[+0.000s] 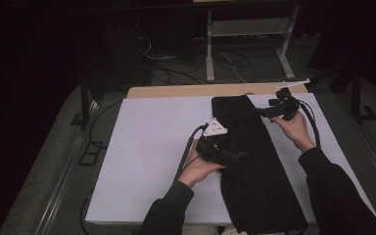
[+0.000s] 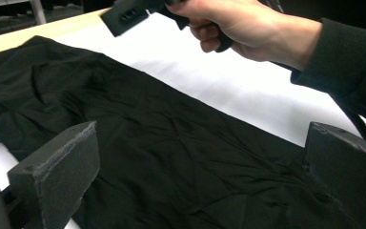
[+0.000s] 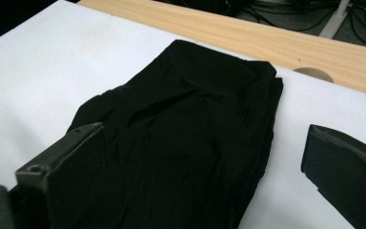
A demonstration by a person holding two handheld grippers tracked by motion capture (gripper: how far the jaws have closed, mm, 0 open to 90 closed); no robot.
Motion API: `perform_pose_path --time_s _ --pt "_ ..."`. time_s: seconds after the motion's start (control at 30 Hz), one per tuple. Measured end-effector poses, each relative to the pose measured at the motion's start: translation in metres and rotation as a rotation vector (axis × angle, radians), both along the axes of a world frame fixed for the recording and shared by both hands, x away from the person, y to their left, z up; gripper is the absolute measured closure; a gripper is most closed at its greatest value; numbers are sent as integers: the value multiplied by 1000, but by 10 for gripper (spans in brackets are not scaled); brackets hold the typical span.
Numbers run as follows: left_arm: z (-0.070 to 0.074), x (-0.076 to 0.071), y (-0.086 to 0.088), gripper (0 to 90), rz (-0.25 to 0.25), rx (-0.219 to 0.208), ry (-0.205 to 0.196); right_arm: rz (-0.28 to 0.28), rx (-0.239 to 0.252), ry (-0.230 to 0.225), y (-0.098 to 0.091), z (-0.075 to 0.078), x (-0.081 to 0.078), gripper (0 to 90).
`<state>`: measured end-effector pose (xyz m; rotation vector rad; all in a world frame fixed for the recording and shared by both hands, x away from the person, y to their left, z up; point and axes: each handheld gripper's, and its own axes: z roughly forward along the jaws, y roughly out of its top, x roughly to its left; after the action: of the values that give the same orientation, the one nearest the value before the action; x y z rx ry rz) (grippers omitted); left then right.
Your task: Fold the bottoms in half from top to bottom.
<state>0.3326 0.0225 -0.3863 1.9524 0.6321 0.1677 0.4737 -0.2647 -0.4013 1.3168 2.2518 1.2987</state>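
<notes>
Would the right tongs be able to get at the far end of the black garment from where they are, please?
Probably yes: the right tongs hover open above the black garment, and nothing lies between them and its far end.

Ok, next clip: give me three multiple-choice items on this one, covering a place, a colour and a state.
1. Where does the garment lie?
A. on the white sheet
B. on the floor
C. on a chair

2. What colour is the garment?
A. red
B. black
C. white

3. How do the left gripper jaws stand?
A. shut on the cloth
B. shut on nothing
C. open over the cloth

Key: 1 A, the high view shows it spread lengthwise on the sheet; 2 B, dark in every view; 3 C, the left gripper view shows both jaws wide apart.
</notes>
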Motion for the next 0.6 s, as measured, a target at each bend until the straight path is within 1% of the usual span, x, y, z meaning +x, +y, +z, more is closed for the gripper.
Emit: perform_pose_path --time_s 0.17,0.6 --pt "0 7 4 0 14 16 0 2 4 6 -1 -1 -1 12" --pt "2 26 14 0 41 25 6 16 5 14 -2 -7 -4 12"
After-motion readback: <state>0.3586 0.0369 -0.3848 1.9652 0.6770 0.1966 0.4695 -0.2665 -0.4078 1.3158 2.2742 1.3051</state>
